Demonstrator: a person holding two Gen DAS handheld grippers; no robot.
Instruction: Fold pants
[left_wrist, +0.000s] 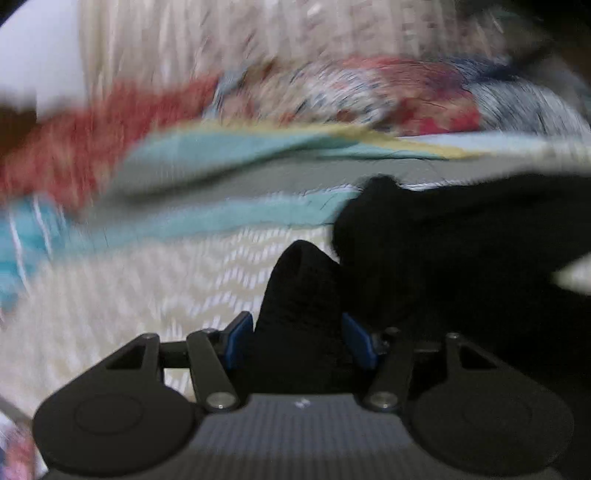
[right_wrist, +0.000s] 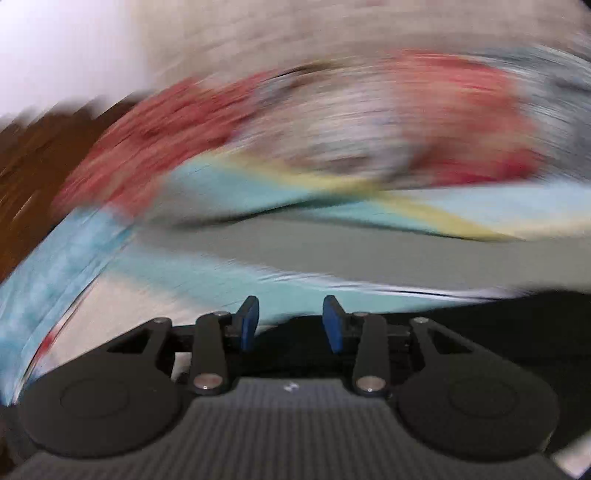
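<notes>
The black pants (left_wrist: 443, 251) lie on a cream patterned bed cover (left_wrist: 129, 288) and fill the right side of the left wrist view. My left gripper (left_wrist: 299, 336) is shut on a bunched fold of the black pants that stands up between its blue pads (left_wrist: 238, 339). In the right wrist view, my right gripper (right_wrist: 291, 325) has its blue pads (right_wrist: 248, 325) apart with nothing between them. The black pants (right_wrist: 480, 314) lie just below and to the right of it. Both views are motion-blurred.
A pile of blankets in teal (left_wrist: 221, 147), yellow, grey and red (left_wrist: 74, 140) lies across the far side of the bed; it also shows in the right wrist view (right_wrist: 258, 192). A floral pillow (left_wrist: 369, 96) sits behind. Brown wood (right_wrist: 33, 166) shows at the left.
</notes>
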